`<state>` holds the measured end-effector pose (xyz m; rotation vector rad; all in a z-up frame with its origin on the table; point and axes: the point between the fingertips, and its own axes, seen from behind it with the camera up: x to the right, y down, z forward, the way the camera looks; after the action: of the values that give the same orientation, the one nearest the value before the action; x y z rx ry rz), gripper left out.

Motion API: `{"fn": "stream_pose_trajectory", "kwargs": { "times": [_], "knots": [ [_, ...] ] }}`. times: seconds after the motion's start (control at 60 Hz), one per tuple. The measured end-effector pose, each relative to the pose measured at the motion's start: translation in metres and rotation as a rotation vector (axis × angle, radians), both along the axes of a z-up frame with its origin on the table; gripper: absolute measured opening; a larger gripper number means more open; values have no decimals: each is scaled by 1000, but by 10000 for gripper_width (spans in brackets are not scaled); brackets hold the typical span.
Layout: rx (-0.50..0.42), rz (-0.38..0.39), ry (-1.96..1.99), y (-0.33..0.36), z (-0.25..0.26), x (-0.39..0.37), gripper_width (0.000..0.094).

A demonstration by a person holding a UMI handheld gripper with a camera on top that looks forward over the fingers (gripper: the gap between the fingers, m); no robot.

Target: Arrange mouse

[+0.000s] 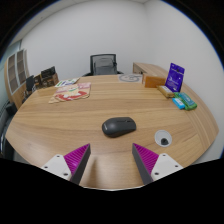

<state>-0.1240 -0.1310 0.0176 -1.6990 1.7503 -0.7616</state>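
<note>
A round wooden table (60, 125) carries a dark mouse (118, 126) near its front edge, a small white disc (162, 139) just beside it toward the front right edge. The gripper (112, 157) hangs over the front edge, its fingers spread wide and holding nothing, the mouse just ahead of them.

Round wooden table (60, 125) with mouse (118, 126), white puck (162, 139), papers (71, 92).
</note>
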Motion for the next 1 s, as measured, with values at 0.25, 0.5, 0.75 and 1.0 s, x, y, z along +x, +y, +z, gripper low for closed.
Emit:
{"fn": "stream_pose_trajectory", "kwargs": {
  "times": [0.25,0.5,0.75,1.0],
  "knots": [
    [15,-8,6,-4,-17,35,870],
    [26,-20,19,-5,-30,62,875],
    [15,-39,6,-10,-32,92,876],
    [0,-33,5,-7,-32,121,875]
  ]
}}
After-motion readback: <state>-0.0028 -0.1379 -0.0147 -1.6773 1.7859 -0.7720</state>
